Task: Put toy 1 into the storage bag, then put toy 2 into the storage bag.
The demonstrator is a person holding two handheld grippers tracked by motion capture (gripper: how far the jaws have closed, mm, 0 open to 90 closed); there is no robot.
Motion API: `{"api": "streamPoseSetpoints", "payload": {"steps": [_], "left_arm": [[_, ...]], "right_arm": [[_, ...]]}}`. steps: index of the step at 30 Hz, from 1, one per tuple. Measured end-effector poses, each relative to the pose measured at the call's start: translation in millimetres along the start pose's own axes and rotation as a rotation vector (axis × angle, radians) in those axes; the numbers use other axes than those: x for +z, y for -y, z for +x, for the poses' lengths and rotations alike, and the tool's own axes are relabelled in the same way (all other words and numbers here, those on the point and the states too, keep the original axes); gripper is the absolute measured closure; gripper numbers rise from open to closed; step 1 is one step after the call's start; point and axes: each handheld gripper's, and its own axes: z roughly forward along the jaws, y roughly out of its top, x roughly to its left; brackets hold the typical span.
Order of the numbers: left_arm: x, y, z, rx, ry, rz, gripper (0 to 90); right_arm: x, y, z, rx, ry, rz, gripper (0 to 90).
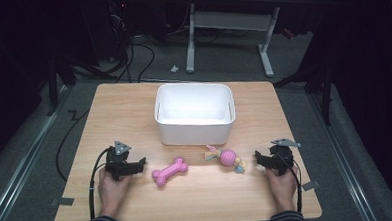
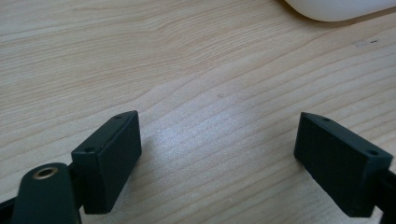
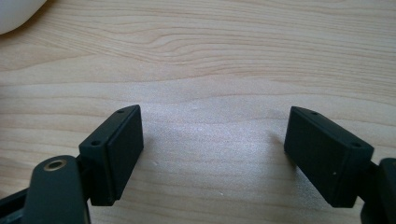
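Both my hands sit at the near edge of the tabletop [image 1: 113, 101], one at each side. Left gripper [image 1: 136, 165] rests low near the left edge, tips aimed right toward the toys. In the left gripper view its fingers [image 2: 109, 161] stand wide apart, bare wood between them, nothing held. Right gripper [image 1: 260, 157] mirrors it on the right side, tips aimed left. In the right gripper view its fingers [image 3: 114, 156] are spread just as wide, again nothing but wood grain in the gap.

Between the two grippers, slightly farther out: pink bone [image 1: 170, 171] lies flat, tilted, just right of the left gripper's tips, not touching them. Right of it, apart from it, the pink ball [image 1: 227, 157] with rope ends sticking out both sides lies just left of the right gripper's tips. I can't tell whether the near rope end touches those fingers.

Behind both toys, mid-tabletop: white bin [image 1: 195, 128], upright, open top, looks empty. A corner of the bin's rim shows at the top of each gripper view [image 2: 336, 9] [image 3: 16, 14].

Past the far edge: grey floor [image 1: 221, 54], cables and a white desk frame [image 1: 266, 52].
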Motion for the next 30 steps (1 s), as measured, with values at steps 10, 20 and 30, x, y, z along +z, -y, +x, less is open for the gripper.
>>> {"api": "streamPoseSetpoints", "payload": {"steps": [10, 20, 30], "left_arm": [[0.5, -0.5, 0.9, -0.002, 0.002, 0.001, 15.1], [1.5, -1.5, 1.2, -0.001, -0.004, 0.006, 13.2], [-0.5, 0.1, 2.0, -0.007, -0.011, 0.005, 14.1]], "right_arm": [[0.0, -0.3, 0.0, -0.01, -0.012, 0.001, 20.2], [-0.1, -0.1, 0.2, -0.019, -0.018, -0.002, 21.0], [-0.1, -0.1, 0.1, -0.022, -0.019, -0.004, 21.5]]}}
